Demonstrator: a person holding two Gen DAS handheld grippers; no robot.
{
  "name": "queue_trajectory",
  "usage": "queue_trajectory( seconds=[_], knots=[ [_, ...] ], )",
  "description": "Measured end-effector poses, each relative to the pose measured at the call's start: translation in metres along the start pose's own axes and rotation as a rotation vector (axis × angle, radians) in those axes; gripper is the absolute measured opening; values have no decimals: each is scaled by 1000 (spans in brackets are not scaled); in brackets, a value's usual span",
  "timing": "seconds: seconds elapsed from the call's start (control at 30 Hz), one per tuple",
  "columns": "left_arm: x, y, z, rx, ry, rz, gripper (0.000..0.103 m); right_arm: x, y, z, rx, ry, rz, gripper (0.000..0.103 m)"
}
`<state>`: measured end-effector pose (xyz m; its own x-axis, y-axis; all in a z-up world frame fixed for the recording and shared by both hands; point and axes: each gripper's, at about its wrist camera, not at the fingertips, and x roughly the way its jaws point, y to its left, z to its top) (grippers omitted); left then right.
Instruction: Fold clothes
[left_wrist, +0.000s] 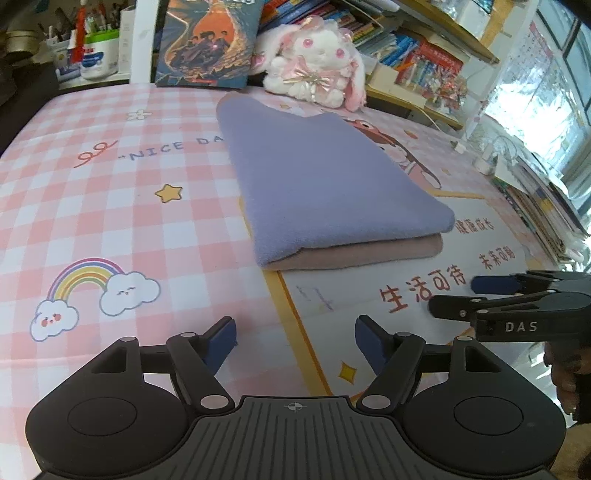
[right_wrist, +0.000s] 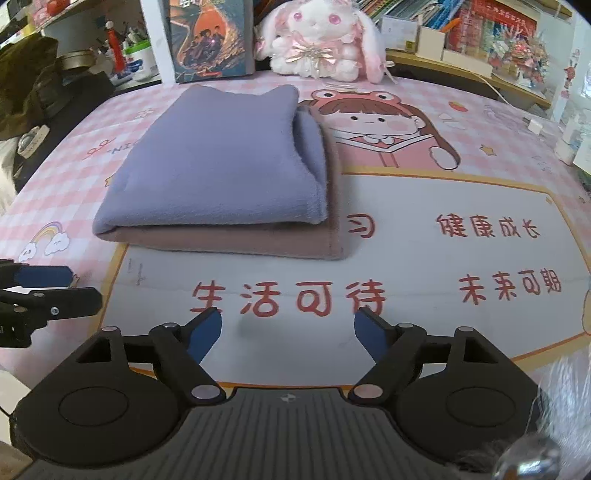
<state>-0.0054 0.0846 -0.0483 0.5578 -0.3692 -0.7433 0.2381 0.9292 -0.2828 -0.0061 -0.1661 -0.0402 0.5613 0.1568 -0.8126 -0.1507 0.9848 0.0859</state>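
Note:
A folded garment (left_wrist: 317, 177) (right_wrist: 218, 173), lilac on top with a mauve-brown layer beneath, lies flat on the pink checked table cover (left_wrist: 110, 206) (right_wrist: 443, 206). My left gripper (left_wrist: 295, 341) hovers open in front of its near edge, nothing between the blue pads. The right gripper (right_wrist: 288, 332) is open too, held back from the garment's front edge and empty. In the left wrist view the right gripper (left_wrist: 465, 299) appears at the right edge, held by a hand. In the right wrist view the left gripper (right_wrist: 74, 286) pokes in at the left edge.
A white and pink plush rabbit (left_wrist: 314, 62) (right_wrist: 317, 40) and an upright book (left_wrist: 207, 40) (right_wrist: 210, 37) stand at the table's far edge. Shelves of books (left_wrist: 424, 62) run along the back right. Jars and clutter (left_wrist: 92, 55) sit back left. A dark bundle (right_wrist: 40, 96) lies at left.

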Motion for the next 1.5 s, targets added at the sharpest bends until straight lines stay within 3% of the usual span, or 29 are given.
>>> queue_trajectory(
  seconds=[0.13, 0.33, 0.47, 0.53, 0.7, 0.87, 0.97, 1.0, 1.07, 1.1, 1.17, 1.27, 1.33, 1.43, 1.5],
  knots=[
    [-5, 16, 6, -76, -13, 2, 74, -1, -7, 0, 21, -1, -8, 83],
    [-15, 51, 27, -285, -93, -49, 81, -4, -41, 24, 178, -35, 135, 92],
    [-5, 65, 38, -430, -139, -153, 84, -5, -63, 40, 282, -58, 230, 93],
    [10, 67, 41, -460, -122, -164, 84, 6, -69, 51, 336, -43, 276, 94],
    [36, 71, 47, -490, -62, -168, 83, 40, -77, 68, 440, 65, 299, 94],
    [45, 76, 49, -541, -51, -210, 81, 55, -86, 68, 520, 104, 375, 86],
    [49, 78, 51, -571, -47, -241, 80, 58, -86, 70, 541, 101, 393, 68],
    [52, 77, 52, -581, -46, -252, 78, 60, -85, 71, 541, 104, 400, 68],
    [59, 75, 54, -602, -39, -274, 70, 63, -81, 74, 522, 102, 411, 67],
    [64, 73, 55, -612, -27, -288, 61, 65, -80, 76, 515, 104, 417, 67],
    [67, 65, 56, -604, -27, -273, 61, 69, -75, 79, 494, 115, 419, 52],
    [64, 54, 62, -549, -9, -203, 51, 66, -58, 85, 370, 111, 358, 41],
    [57, 41, 66, -465, -22, -140, 46, 53, -39, 88, 223, 65, 299, 34],
    [43, 10, 71, -246, -67, -29, 45, 26, -9, 82, -18, -64, 233, 26],
    [43, 12, 70, -240, -47, -27, 47, 20, -4, 75, -74, -89, 227, 26]
  ],
)
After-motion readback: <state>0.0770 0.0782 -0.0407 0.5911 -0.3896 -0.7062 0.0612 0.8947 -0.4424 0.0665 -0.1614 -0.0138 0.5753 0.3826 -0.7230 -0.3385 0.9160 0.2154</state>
